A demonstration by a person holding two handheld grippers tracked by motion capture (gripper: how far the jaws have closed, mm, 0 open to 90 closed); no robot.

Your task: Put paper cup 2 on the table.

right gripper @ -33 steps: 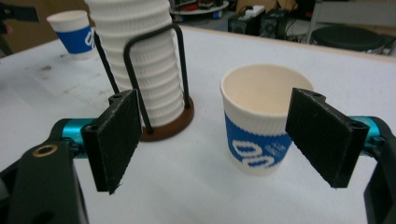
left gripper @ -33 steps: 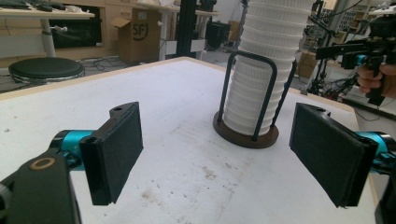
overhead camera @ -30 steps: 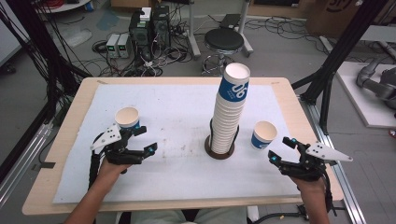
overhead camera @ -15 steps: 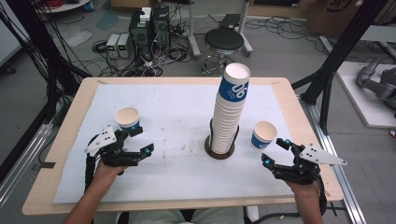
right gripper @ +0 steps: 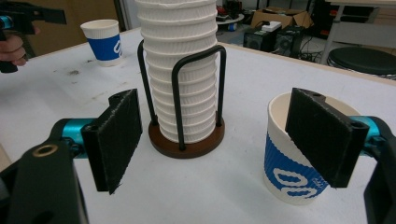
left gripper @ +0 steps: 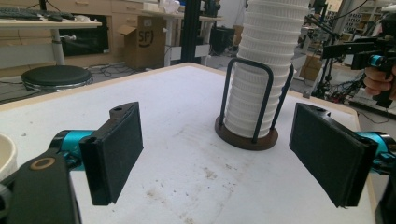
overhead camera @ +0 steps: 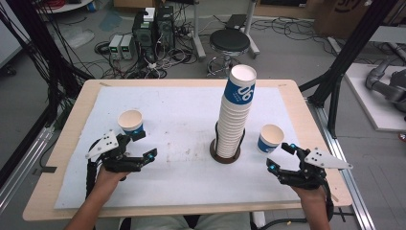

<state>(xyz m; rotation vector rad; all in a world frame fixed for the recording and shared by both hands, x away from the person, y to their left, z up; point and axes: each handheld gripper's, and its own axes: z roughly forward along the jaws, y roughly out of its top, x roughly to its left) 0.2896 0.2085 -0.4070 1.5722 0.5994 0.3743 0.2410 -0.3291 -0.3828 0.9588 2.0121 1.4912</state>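
Note:
A tall stack of white ribbed paper cups [overhead camera: 234, 115] stands in a black wire holder on a round brown base [overhead camera: 226, 154] at mid-table. A single blue-and-white cup [overhead camera: 130, 121] stands upright at the left and another [overhead camera: 270, 139] at the right. My left gripper [overhead camera: 145, 145] hovers just in front of the left cup, open, nothing between its pads [left gripper: 114, 149]. My right gripper [overhead camera: 279, 156] is open beside the right cup [right gripper: 292, 158], which is partly hidden behind the jaw on that view's right. The stack [right gripper: 180, 70] lies straight ahead of it.
A white mat [overhead camera: 182, 124] covers the wooden table [overhead camera: 67, 143]. Beyond the far edge are a round stool [overhead camera: 230, 42], computer boxes and cables on the floor. Black frame posts [overhead camera: 344, 62] flank the table. The other hand's gripper [left gripper: 373, 58] shows far right in the left gripper view.
The right hand has edged slightly left and toward the near edge, and the left hand slightly left. Both sets of jaws stand as wide as before. The cups have not moved.

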